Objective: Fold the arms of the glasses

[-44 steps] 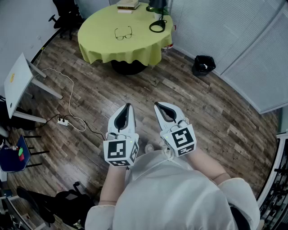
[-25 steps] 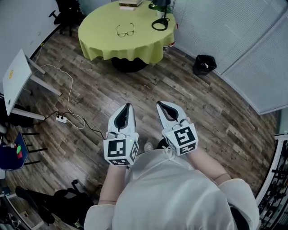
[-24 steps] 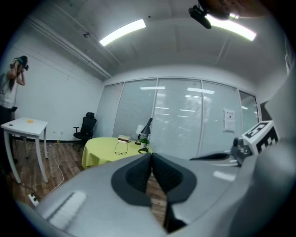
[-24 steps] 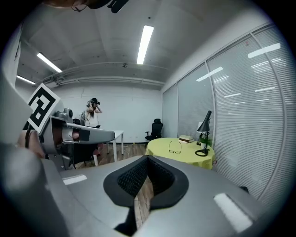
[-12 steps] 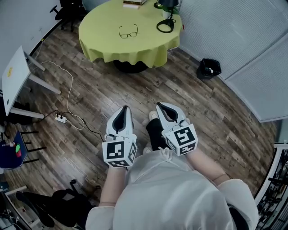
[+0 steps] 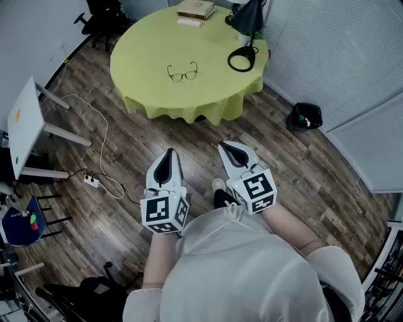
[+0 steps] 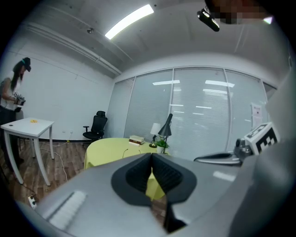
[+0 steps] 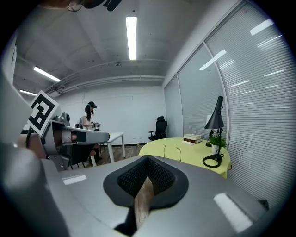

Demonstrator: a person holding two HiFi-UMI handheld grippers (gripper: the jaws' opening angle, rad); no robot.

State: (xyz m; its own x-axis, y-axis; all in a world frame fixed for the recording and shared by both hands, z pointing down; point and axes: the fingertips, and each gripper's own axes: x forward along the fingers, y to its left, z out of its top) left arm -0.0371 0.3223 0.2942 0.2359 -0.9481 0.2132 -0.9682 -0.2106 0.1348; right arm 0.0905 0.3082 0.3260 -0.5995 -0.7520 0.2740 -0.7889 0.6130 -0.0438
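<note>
Cool, even light falls from ceiling strip lamps [image 8: 131, 37], while both gripper views bulge fisheye with dark corners

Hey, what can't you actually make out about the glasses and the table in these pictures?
Glasses, head view: too small to see the hinges.
Glasses, left gripper view: lower part hidden behind the left claw's own body.
Book, head view: cover print too small.
Table base, head view: hidden under the yellow cloth.
</note>
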